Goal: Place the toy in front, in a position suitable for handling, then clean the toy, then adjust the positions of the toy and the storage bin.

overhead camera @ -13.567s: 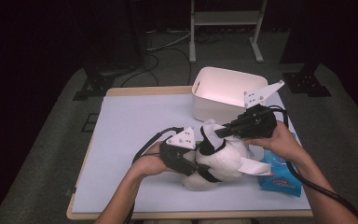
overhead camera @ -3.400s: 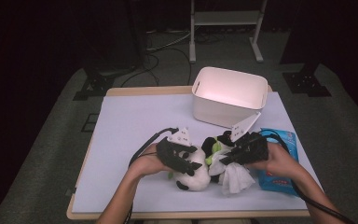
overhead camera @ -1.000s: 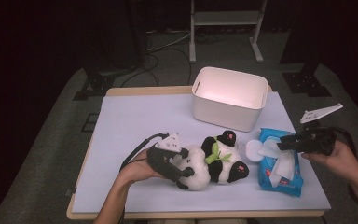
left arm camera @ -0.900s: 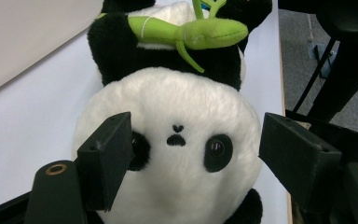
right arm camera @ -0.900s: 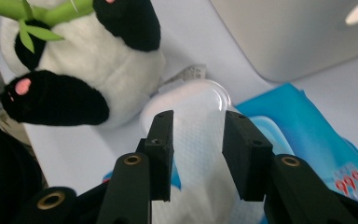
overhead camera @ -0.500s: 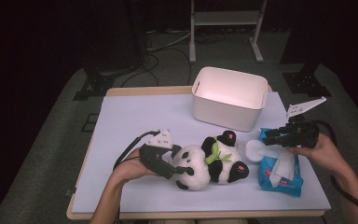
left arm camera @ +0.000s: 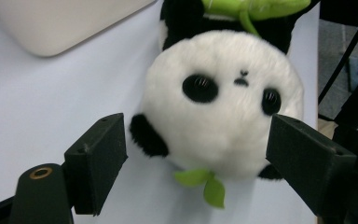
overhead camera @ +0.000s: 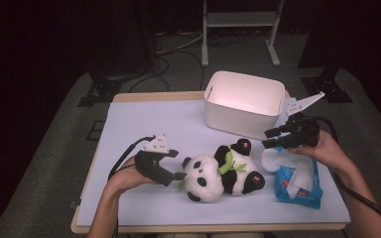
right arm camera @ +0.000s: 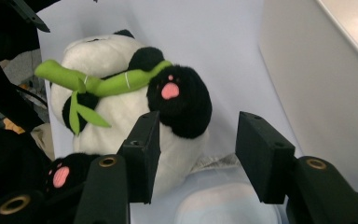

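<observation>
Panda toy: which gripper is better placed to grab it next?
Left. In the left gripper view its open fingers stand either side of the panda toy, at its head. The right gripper is open too, but hovers above the wipes pack, off to the toy's side.

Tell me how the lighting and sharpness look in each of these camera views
High view: the table is brightly lit, the surrounding floor falls into darkness, and the white bin glows pinkish inside. Left gripper view: the panda is slightly soft, its near fur blurred. Right gripper view: evenly lit, the panda's paw fairly crisp, the wipes pack at the bottom edge blurred.
</observation>
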